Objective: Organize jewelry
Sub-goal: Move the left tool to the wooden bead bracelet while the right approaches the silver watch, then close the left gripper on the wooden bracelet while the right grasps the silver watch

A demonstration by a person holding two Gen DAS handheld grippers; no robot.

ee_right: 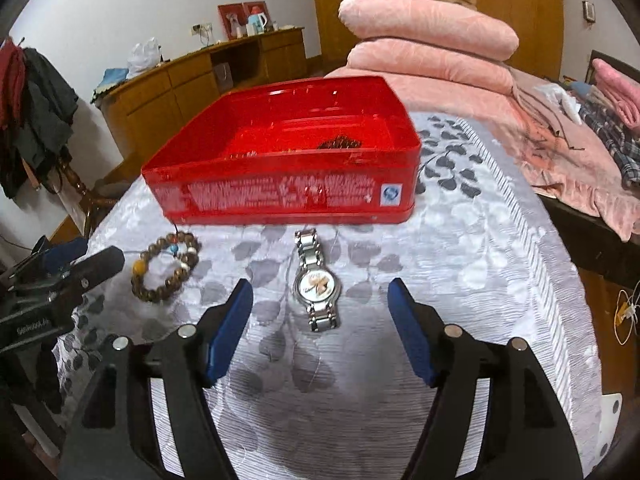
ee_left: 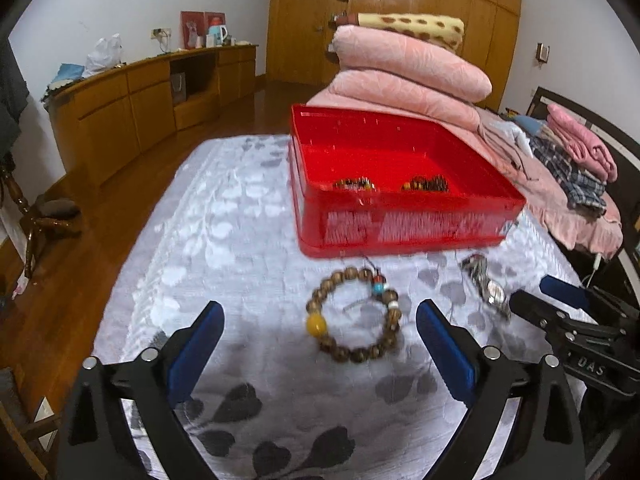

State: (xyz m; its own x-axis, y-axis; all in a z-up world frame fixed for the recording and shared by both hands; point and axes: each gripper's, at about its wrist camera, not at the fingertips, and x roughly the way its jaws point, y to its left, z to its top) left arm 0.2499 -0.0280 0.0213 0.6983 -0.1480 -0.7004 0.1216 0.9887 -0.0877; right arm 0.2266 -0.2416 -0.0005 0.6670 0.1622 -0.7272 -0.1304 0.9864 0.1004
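Observation:
A brown bead bracelet (ee_left: pixel 354 314) with one yellow bead lies on the grey leaf-patterned cloth (ee_left: pixel 248 248), just ahead of my left gripper (ee_left: pixel 320 312), which stands open around empty air. A silver wristwatch (ee_right: pixel 317 284) lies flat in front of my right gripper (ee_right: pixel 320 292), open, its blue pads on either side and clear of it. Behind both sits a red box (ee_left: pixel 400 216) with two beaded pieces (ee_left: pixel 426 183) inside. The same bracelet (ee_right: pixel 166 266) and red box (ee_right: pixel 280 196) show in the right wrist view, the watch (ee_left: pixel 486 282) in the left.
Folded pink quilts (ee_left: pixel 408 76) and a spotted blanket are stacked behind the box. Clothes lie on the bed at the right (ee_left: pixel 572 160). A wooden sideboard (ee_left: pixel 140 108) runs along the left wall. The cloth's edge drops to wooden floor at the left.

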